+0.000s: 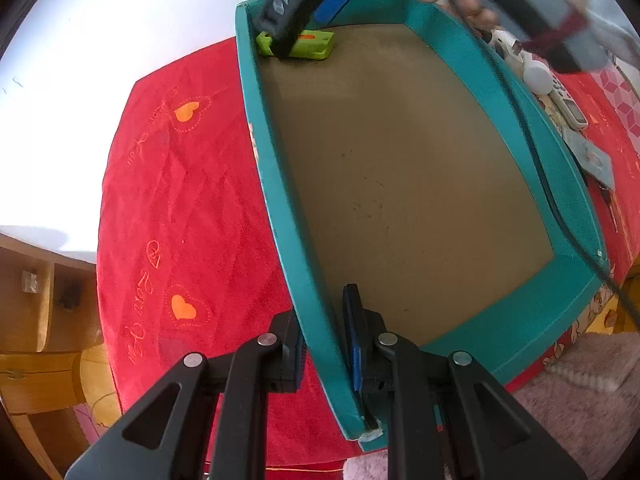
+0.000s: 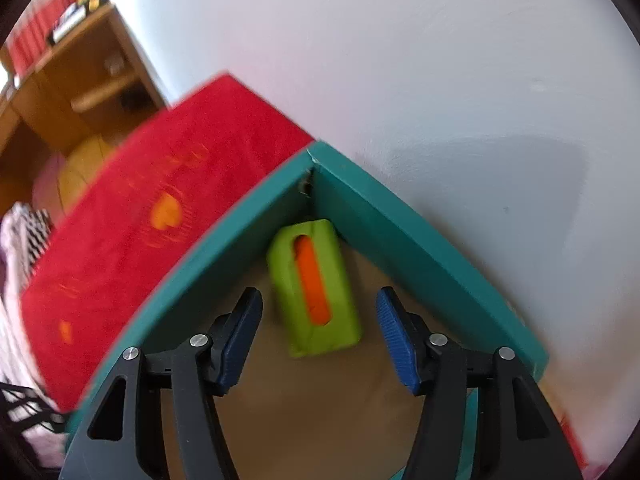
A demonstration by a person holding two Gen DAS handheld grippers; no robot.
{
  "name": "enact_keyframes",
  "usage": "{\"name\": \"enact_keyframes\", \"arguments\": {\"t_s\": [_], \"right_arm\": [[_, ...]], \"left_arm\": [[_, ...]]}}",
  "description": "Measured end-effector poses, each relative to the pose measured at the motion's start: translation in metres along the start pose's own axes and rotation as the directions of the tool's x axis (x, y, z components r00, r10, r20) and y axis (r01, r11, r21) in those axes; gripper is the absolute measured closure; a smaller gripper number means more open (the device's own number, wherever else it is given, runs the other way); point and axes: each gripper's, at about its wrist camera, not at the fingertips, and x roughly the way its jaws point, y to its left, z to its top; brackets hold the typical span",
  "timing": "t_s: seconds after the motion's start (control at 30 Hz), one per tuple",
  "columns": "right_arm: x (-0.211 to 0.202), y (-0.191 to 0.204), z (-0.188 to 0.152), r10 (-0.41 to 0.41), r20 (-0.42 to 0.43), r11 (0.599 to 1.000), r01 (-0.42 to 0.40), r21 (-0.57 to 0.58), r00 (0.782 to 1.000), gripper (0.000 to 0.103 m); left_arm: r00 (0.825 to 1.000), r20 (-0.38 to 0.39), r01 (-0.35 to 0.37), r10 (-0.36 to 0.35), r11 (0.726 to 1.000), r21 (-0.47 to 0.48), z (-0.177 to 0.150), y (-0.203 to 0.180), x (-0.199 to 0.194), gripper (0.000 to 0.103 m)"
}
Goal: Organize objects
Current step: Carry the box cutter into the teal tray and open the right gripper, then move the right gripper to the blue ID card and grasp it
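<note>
The small lime-green plastic block with an orange slot [image 2: 314, 286] lies in the teal cardboard tray's [image 1: 280, 184] far corner, released between the right tool's [image 2: 318, 336] parted pads. It is judged light, rigid and smooth, best pinched across its long flat sides. The tray wall is clamped by the left tool [image 1: 325, 344].

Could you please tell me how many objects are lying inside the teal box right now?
1: a green block with an orange slot, lying in the far corner of the teal box. The right gripper may hide a little there.
</note>
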Motion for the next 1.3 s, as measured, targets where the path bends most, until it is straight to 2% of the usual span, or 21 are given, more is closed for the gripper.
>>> {"name": "enact_keyframes", "arguments": {"t_s": [0.17, 0.23, 0.37, 0.57, 0.73, 0.83, 0.9, 1.03, 1.1, 1.13, 1.2, 1.3], "right_arm": [[-0.061, -0.002, -0.037, 0.048, 0.094, 0.998, -0.052, 0.033, 0.994, 0.041], [-0.079, -0.011, -0.062, 0.070, 0.102, 0.995, -0.077, 0.065, 0.992, 0.041], [-0.108, -0.032, -0.126, 0.037, 0.110, 0.987, -0.053, 0.149, 0.993, 0.041], [-0.119, -0.055, -0.211, -0.093, 0.035, 0.959, 0.080, 0.273, 0.995, 0.041], [-0.121, -0.077, -0.272, -0.086, -0.009, 0.906, 0.082, 0.415, 0.996, 0.041], [-0.110, -0.081, -0.293, -0.073, -0.043, 0.883, 0.085, 0.462, 0.996, 0.041], [-0.106, -0.084, -0.304, -0.068, -0.067, 0.882, 0.091, 0.462, 0.995, 0.041], [-0.101, -0.086, -0.312, -0.094, -0.100, 0.900, 0.127, 0.417, 0.991, 0.040], [-0.098, -0.087, -0.311, -0.088, -0.095, 0.914, 0.118, 0.387, 0.992, 0.028], [-0.094, -0.087, -0.310, -0.070, -0.094, 0.924, 0.100, 0.370, 0.993, 0.026], [-0.087, -0.088, -0.309, -0.053, -0.115, 0.935, 0.089, 0.343, 0.992, 0.026], [-0.080, -0.089, -0.305, -0.087, -0.165, 0.957, 0.129, 0.261, 0.982, 0.026]], "left_arm": [[1.000, -0.010, -0.001, 0.001, 1.000, -0.003, 0.002, 0.001, 0.003, 0.088], [1.000, -0.014, 0.012, -0.013, 1.000, -0.027, 0.003, 0.003, 0.003, 0.088], [1.000, -0.012, 0.014, -0.014, 0.999, -0.043, 0.004, 0.008, 0.006, 0.088], [1.000, -0.016, -0.006, 0.005, 0.999, -0.037, 0.005, 0.006, 0.008, 0.088], [1.000, -0.012, -0.012, 0.012, 0.999, -0.037, 0.006, -0.003, 0.006, 0.088], [1.000, -0.009, -0.008, 0.008, 0.999, -0.038, 0.005, -0.004, 0.005, 0.088], [1.000, -0.006, -0.008, 0.007, 0.999, -0.041, 0.004, -0.004, 0.005, 0.088], [1.000, -0.004, -0.016, 0.016, 1.000, -0.027, 0.001, -0.006, 0.002, 0.088], [1.000, -0.005, -0.016, 0.016, 1.000, -0.025, 0.001, -0.007, 0.002, 0.088], [1.000, -0.006, -0.015, 0.015, 1.000, -0.025, 0.000, -0.007, 0.002, 0.088], [1.000, -0.007, -0.014, 0.014, 1.000, -0.026, 0.001, -0.008, 0.002, 0.088], [1.000, -0.007, -0.017, 0.017, 1.000, -0.023, 0.001, -0.010, 0.002, 0.088]]}}
